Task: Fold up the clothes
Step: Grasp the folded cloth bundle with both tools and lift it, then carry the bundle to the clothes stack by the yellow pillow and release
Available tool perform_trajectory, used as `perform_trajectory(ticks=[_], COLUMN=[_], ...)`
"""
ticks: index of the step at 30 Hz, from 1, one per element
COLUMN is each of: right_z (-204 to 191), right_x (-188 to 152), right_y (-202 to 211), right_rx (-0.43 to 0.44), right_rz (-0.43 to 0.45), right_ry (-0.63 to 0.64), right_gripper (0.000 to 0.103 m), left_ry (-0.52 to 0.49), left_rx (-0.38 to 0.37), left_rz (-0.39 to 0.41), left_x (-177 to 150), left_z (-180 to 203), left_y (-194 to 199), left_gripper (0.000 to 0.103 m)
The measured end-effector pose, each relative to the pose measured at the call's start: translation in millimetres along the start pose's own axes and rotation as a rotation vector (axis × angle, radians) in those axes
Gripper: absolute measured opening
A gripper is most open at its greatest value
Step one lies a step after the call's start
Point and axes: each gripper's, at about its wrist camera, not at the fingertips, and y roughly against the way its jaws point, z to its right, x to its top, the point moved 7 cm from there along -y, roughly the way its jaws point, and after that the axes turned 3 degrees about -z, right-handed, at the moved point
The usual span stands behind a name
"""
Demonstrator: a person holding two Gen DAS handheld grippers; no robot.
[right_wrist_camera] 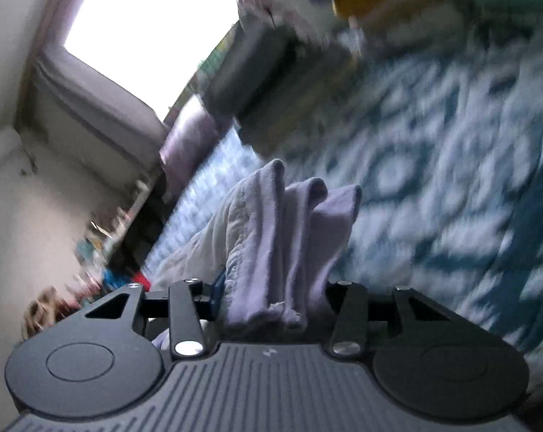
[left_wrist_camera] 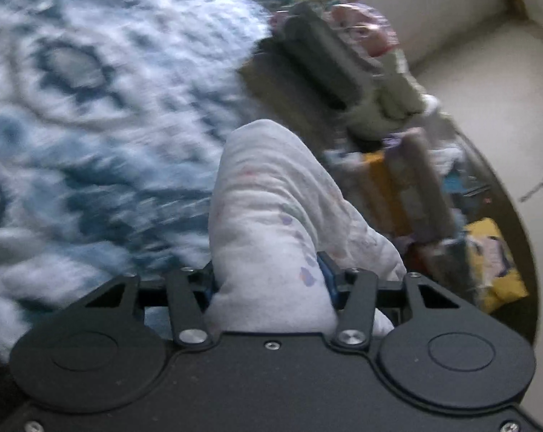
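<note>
Left gripper (left_wrist_camera: 271, 284) clenched on bunched white garment (left_wrist_camera: 271, 223) – over blue-white patterned blanket (left_wrist_camera: 91, 108), folded stacks (left_wrist_camera: 343, 72) crowding its far edge. Right gripper (right_wrist_camera: 271, 298) clamped on lavender cloth (right_wrist_camera: 289, 234), blanket (right_wrist_camera: 451, 180) w/ open room to rt – all blurred.

Matte black tongs (left_wrist_camera: 271, 280) with round hubs, silver screws; right tongs (right_wrist_camera: 271, 288) ribbed.

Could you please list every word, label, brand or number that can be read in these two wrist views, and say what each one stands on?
No text can be read in either view.
A small pale mark on the ribbed black body behind the right gripper is too small to read.
The yellow packages beside the blue-and-white patterned blanket are too blurred to read.
The white printed garment in the left gripper shows only pastel shapes.
</note>
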Motion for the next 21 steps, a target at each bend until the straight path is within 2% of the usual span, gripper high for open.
perform_trajectory(ticks=[6, 13, 17, 21], right_z=[-14, 8, 25, 44], right_x=[83, 170, 215, 262], right_y=[75, 176, 225, 252], right_rx=[0.034, 0.01, -0.016, -0.051], right_rz=[0.192, 0.428, 0.534, 0.606], right_ry=[0.027, -0.003, -0.018, -0.029], right_gripper=[0.047, 0.047, 0.047, 0.047], left_ry=[-0.126, -0.218, -0.231, -0.202], left_rx=[-0.169, -0.349, -0.426, -0.487], left_rz=[-0.055, -0.179, -0.244, -0.312], left_x=[28, 29, 24, 25], left_z=[119, 246, 305, 355], left_y=[-43, -123, -174, -228], left_gripper=[0.05, 0.05, 0.05, 0.05])
